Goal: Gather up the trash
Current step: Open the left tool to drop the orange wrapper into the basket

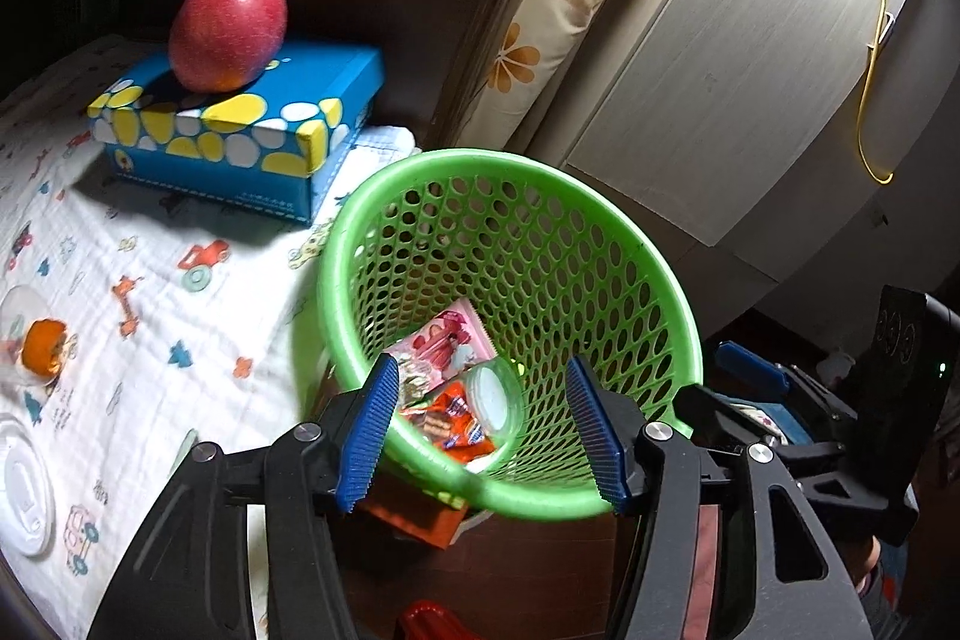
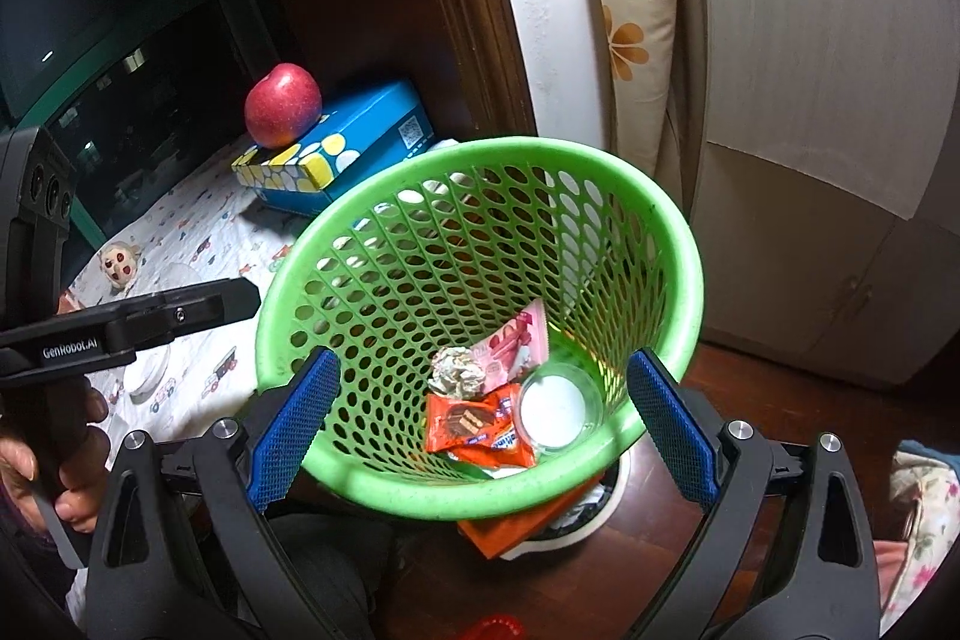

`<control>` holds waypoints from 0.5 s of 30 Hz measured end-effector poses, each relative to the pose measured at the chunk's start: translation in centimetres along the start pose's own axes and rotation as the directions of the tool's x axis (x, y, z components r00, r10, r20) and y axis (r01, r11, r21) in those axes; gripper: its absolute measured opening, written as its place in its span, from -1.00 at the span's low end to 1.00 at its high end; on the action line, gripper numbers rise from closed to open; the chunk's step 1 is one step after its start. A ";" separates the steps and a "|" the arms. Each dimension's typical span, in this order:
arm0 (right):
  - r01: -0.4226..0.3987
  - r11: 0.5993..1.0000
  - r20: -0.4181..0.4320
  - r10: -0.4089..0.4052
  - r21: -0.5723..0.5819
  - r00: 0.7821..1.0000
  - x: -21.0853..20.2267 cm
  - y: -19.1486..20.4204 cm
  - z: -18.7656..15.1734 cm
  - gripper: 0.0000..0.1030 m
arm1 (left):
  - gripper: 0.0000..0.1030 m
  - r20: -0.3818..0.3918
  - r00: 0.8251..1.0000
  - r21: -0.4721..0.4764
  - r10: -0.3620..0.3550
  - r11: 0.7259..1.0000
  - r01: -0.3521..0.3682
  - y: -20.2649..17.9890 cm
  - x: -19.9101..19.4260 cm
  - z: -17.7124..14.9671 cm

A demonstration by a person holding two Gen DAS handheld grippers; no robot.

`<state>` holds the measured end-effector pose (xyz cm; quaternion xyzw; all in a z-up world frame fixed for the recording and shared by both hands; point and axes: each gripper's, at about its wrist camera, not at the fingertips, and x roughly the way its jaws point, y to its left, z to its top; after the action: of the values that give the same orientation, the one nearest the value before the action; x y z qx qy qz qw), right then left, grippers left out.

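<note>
Trash lies at the bottom of a green perforated plastic basket (image 2: 480,244): an orange snack wrapper (image 2: 477,427), a pink wrapper (image 2: 516,340), a crumpled ball of paper (image 2: 456,370) and a clear plastic cup lid (image 2: 555,412), all touching one another in a loose heap. These look very light and thin; the wrappers would be crinkly and slippery, the paper ball soft and easy to crush, the lid stiffer but flimsy. A wrapper is best pinched by a free edge, the lid by its rim.

The basket stands on a dark wooden floor, tight against a low surface covered by a white cloth (image 1: 150,280) printed with small vehicles. Being thin, holed plastic, it should be light and a little springy; its thick rolled rim is the natural place to take hold.

The left gripper (image 1: 483,436) hangs over the near rim with its blue pads spread and nothing between them. The right gripper (image 2: 483,427) also stands wide, straddling the near rim without touching it, empty.

On the cloth, a blue spotted tissue box (image 1: 240,124) carries a red apple (image 1: 228,28). Nearer, a white disc (image 1: 24,490), possibly another lid, and something orange (image 1: 45,352) remain; the edge distortion makes them hard to identify.
</note>
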<state>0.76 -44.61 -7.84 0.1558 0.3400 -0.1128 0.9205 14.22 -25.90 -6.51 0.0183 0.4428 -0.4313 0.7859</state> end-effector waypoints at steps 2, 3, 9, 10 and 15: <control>-0.013 1.000 0.003 0.013 -0.008 1.000 -0.1 0.7 -0.1 0.85 | 0.20 0.015 0.999 -0.007 0.028 1.000 -0.028 0.5 -1.0 -0.7; -0.021 1.000 0.001 0.021 -0.011 1.000 -0.1 1.1 -0.2 0.85 | 0.20 0.018 0.999 -0.015 0.044 0.999 -0.044 0.9 -1.5 -1.1; -0.075 0.996 -0.016 0.074 -0.055 0.997 0.6 4.3 -0.3 0.85 | 0.38 0.038 0.988 -0.076 0.149 0.986 -0.145 4.1 -5.0 -4.0; -0.086 0.994 -0.020 0.084 -0.065 0.996 0.8 5.0 -0.4 0.85 | 0.39 0.039 0.985 -0.084 0.169 0.983 -0.165 4.7 -5.5 -4.4; -0.132 0.985 -0.036 0.129 -0.111 0.991 1.5 8.4 -0.3 0.85 | 0.44 0.047 0.955 -0.156 0.293 0.947 -0.282 8.3 -8.6 -7.0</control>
<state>4.34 -36.88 -7.34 0.1271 0.3482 -0.0307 0.9283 13.19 -12.08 -7.55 0.0093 0.4387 -0.2785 0.8544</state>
